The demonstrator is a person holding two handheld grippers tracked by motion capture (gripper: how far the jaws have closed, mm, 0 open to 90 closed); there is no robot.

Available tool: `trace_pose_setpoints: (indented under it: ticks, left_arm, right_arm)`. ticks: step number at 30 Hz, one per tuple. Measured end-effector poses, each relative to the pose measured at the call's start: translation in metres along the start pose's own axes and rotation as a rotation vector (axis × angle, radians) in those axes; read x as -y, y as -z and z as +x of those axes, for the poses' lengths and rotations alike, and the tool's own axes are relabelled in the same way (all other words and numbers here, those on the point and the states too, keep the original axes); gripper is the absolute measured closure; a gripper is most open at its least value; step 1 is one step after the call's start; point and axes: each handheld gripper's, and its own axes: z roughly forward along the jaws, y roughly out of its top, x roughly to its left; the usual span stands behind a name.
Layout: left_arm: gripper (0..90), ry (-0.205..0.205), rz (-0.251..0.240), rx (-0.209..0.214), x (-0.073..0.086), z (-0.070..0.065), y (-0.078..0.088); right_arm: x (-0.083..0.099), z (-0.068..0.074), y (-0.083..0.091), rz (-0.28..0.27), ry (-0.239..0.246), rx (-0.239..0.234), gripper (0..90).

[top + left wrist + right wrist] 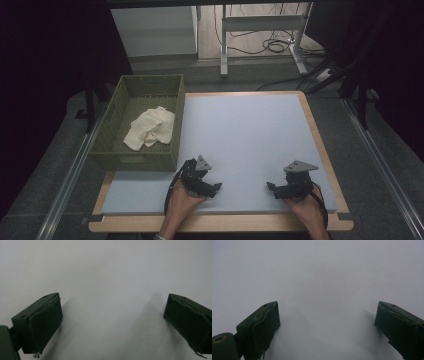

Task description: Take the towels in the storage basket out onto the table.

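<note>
Both my tools rest on the bare grey surface, jaws apart, empty: left tool, right tool. Beyond the left tool, a green woven basket holds one crumpled cream cloth. It looks light and limp; I'd pinch a raised fold.

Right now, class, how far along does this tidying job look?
Done: a cream cloth lies crumpled in the green basket. In hand: nothing; the left gripper and right gripper rest open on the grey mat. Left: no other item shows on the mat.
</note>
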Motion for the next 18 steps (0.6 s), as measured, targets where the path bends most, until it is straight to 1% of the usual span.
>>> trace_pose_setpoints:
  ticks: [18]
  left_arm:
    - [1.7,0.000,0.009,0.001,-0.0010,0.0004,0.0001]
  right_arm:
    - [0.0007,0.0000,0.0001,-0.006,-0.003,0.000,6.1]
